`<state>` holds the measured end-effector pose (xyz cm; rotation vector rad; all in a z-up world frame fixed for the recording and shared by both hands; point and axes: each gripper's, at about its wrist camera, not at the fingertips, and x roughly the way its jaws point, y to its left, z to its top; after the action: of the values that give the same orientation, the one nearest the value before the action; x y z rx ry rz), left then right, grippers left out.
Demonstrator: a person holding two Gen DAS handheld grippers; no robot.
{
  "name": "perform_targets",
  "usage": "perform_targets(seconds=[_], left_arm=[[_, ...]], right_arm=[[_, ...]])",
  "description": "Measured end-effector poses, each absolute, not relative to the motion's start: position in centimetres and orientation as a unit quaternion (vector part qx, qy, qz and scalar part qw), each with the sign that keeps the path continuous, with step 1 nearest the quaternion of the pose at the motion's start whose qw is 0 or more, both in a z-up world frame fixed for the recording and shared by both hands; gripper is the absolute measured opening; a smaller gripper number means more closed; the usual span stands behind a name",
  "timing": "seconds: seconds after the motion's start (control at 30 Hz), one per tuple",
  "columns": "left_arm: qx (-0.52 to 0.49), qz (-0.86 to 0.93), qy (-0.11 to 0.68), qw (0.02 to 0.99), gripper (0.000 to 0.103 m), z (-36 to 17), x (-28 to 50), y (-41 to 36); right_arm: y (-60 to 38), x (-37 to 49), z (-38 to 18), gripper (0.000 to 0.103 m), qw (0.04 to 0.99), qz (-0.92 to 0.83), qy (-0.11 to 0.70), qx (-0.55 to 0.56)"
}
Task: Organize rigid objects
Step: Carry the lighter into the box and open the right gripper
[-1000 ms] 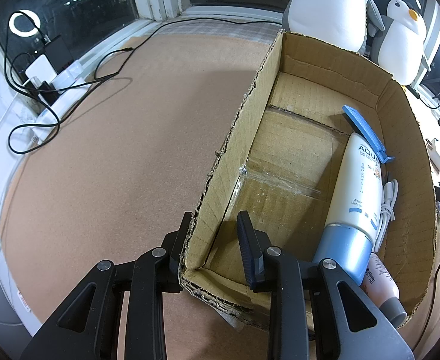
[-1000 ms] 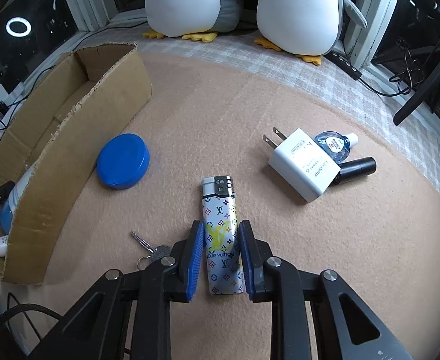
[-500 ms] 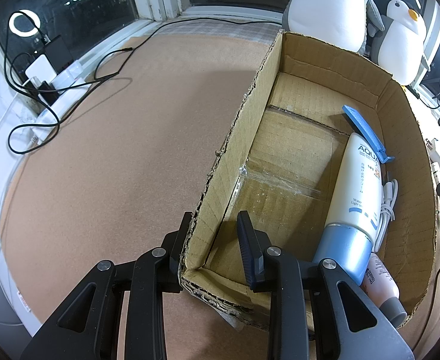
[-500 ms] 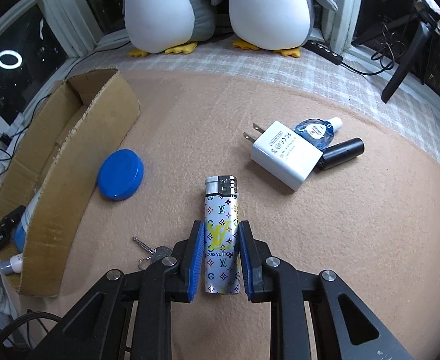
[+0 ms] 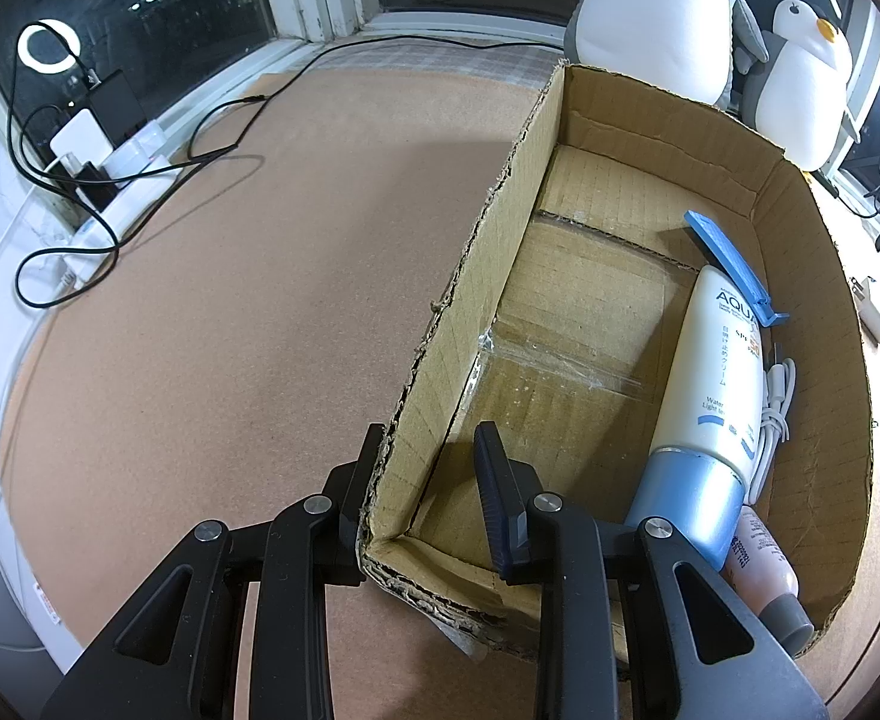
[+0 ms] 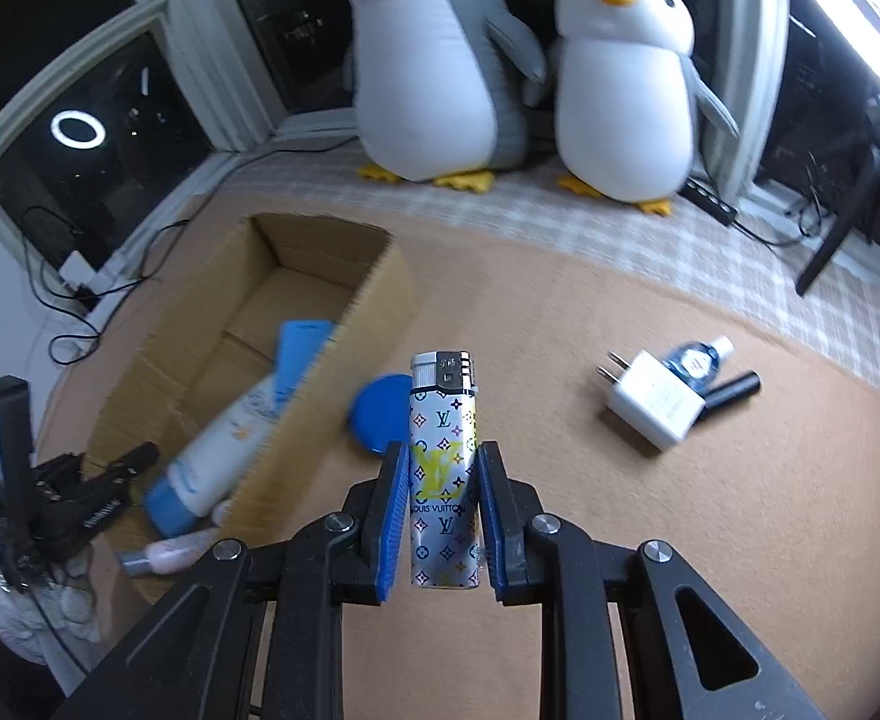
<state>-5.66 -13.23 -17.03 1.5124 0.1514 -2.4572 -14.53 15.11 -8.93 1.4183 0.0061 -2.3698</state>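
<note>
Lighter [image 6: 443, 468]: patterned case, metal cap at far end, clamped at its lower half between the blue pads of the R gripper [image 6: 443, 510]. It reads as lifted clear of the mat [image 6: 649, 540], w/ background blurred; lies just right of the box's [image 6: 296, 420] near right wall, above and partly in front of the blue lid [image 6: 374, 417].

Box: open cardboard tray, the landmark here. Inside, along its right wall: white tube [image 5: 718, 384] w/ blue cap, blue clip [image 5: 733, 267] at the tube's far end, white cable [image 5: 775, 402] squeezed betw. tube and wall, pink bottle [image 5: 763, 564] in the near right corner. Left half of box floor is bare.

L gripper [image 5: 428, 480]: jaws straddle the box's left wall at its near left corner, closed down on the cardboard; judged to be steadying the box.

Right of box, on mat: blue lid nearest the wall; further right a white charger [image 6: 655, 402], small blue-label bottle [image 6: 694, 360] and black cylinder [image 6: 730, 393] touching or nearly so.

Far side of box: two plush penguins [image 6: 619, 102] by the window.

Step in hand (judgement): carry phase, lighter picked, not yet over the box.

Next move calls for: travel left over the right wall, lower into the bare left half, clear of tube and L gripper, then let go. Lid, charger etc. remain to be sorted.
</note>
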Motion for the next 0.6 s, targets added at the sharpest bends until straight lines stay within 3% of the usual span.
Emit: perform_targets(seconds=[0.6], left_arm=[[0.518, -0.844, 0.053, 0.126, 0.027, -17.1, -5.7, -13.1]], right_arm=[[6.5, -14.0, -7.2, 0.020, 0.257, -0.834, 0.011, 0.489]])
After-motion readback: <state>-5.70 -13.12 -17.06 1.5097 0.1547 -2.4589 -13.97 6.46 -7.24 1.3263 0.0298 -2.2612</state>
